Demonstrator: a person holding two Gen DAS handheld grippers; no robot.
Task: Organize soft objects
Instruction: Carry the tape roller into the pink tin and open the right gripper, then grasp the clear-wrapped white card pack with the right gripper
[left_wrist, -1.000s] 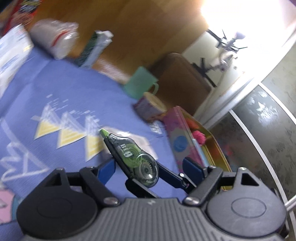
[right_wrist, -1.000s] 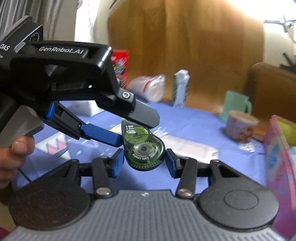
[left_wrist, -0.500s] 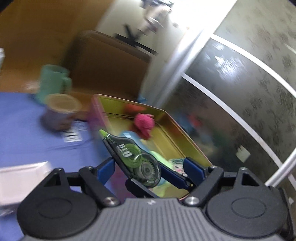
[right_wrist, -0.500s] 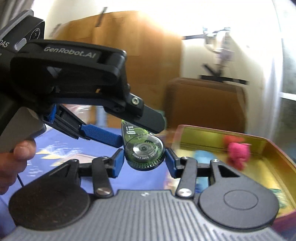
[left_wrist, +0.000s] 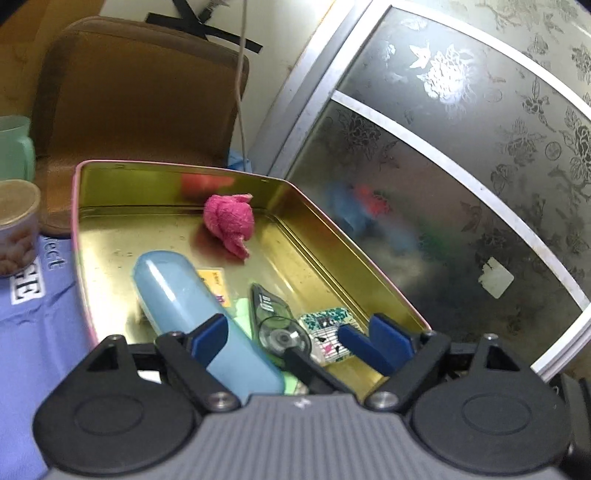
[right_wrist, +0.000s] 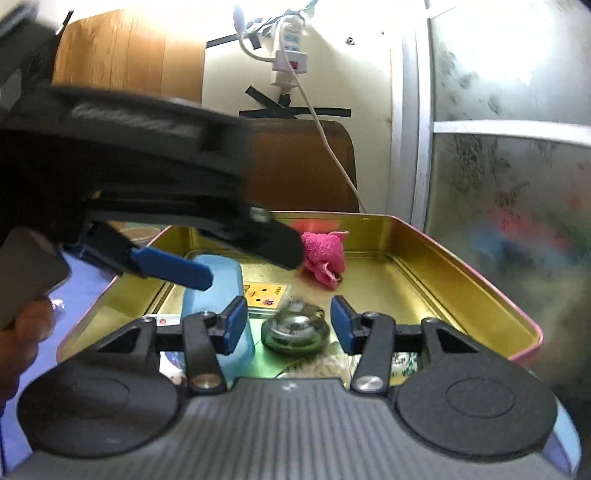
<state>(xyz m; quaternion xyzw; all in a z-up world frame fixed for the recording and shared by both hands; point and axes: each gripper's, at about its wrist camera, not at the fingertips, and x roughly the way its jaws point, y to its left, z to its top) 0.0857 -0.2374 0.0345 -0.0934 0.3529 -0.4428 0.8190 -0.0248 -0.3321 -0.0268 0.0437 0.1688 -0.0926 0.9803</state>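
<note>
A gold-lined tin (left_wrist: 177, 168) (right_wrist: 461, 258) lies below both grippers. Inside it, a pink cloth (left_wrist: 229, 221) (right_wrist: 325, 254) sits at the far end beside a pale blue case (left_wrist: 184, 295) (right_wrist: 218, 284). A green correction tape (left_wrist: 275, 325) (right_wrist: 295, 330) lies loose in the tin, blurred in the right wrist view. My left gripper (left_wrist: 291, 339) hovers over it with jaws opening and no pad touching it. My right gripper (right_wrist: 288, 325) straddles the tape with gaps on both sides. A blue left fingertip (right_wrist: 173, 267) crosses the right wrist view.
A yellow card (right_wrist: 264, 293) and a patterned packet (left_wrist: 327, 319) also lie in the tin. A printed cup (left_wrist: 16, 229) and green mug (left_wrist: 14, 147) stand left on the blue tablecloth (left_wrist: 33, 332). A brown chair (left_wrist: 140, 99) and frosted door (left_wrist: 461, 166) stand behind. A hand (right_wrist: 22, 332) grips the left handle.
Both grippers swung right from over the blue tablecloth to over the tin. The green tape left the left gripper's jaws and dropped into the tin. The left jaws widened.
</note>
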